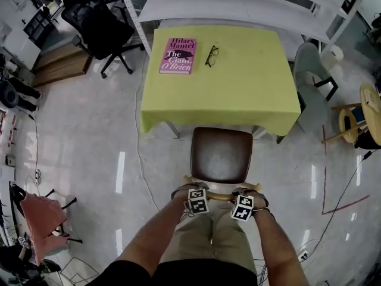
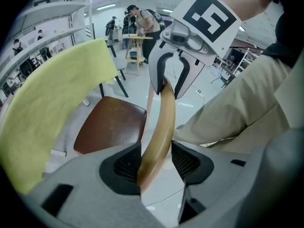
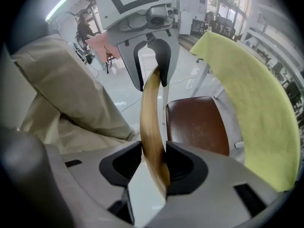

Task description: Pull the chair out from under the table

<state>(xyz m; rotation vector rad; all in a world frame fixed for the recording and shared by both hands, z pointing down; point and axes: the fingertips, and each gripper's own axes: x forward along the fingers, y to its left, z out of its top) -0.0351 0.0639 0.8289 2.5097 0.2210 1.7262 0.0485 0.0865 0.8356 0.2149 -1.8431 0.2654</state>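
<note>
A chair with a brown seat (image 1: 221,155) stands in front of a table under a yellow cloth (image 1: 238,94); the seat's front edge meets the cloth's hanging hem. Its curved wooden back rail (image 1: 219,196) lies nearest me. My left gripper (image 1: 197,195) is shut on the rail's left part and my right gripper (image 1: 243,200) on its right part. In the left gripper view the rail (image 2: 161,127) runs between the left gripper's (image 2: 154,163) pads up to the right gripper (image 2: 171,77). In the right gripper view the right gripper (image 3: 154,163) pinches the rail (image 3: 151,122), and the left gripper (image 3: 152,68) clamps it further along.
A pink book (image 1: 178,55) and glasses (image 1: 212,55) lie on the table. A black office chair (image 1: 98,25) stands back left, a grey chair (image 1: 312,70) and wooden stool (image 1: 363,112) at right, a folded red seat (image 1: 44,219) at left. White shelving (image 1: 238,5) is behind the table.
</note>
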